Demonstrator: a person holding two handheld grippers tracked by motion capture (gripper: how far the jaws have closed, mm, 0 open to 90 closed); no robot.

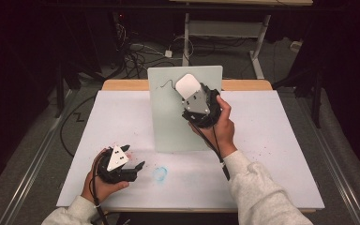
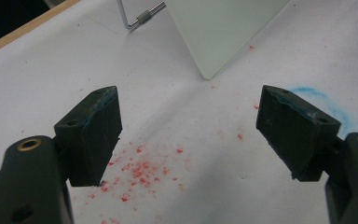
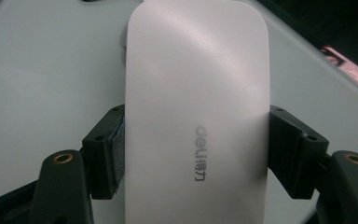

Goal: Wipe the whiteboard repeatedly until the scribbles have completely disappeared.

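A person sits at one table covered by a white sheet (image 1: 272, 154), holding two grippers, one in each hand. The right gripper (image 3: 193, 140) is clamped on one white eraser (image 3: 196, 93), a rounded block with grey lettering on its face, its two black jaws pressing against the block's long sides. In the high view this eraser (image 1: 188, 86) is held against the upper part of one pale green board (image 1: 168, 122), which stands propped up at the middle of the table. One thin dark scribble (image 1: 161, 86) marks the board just left of the eraser. The left gripper (image 2: 189, 126) rests low near the front left of the table with its two jaws spread wide and nothing between them. On the sheet near it lie one scatter of red crumbs (image 2: 142, 170) and one blue smudge (image 1: 160, 173).
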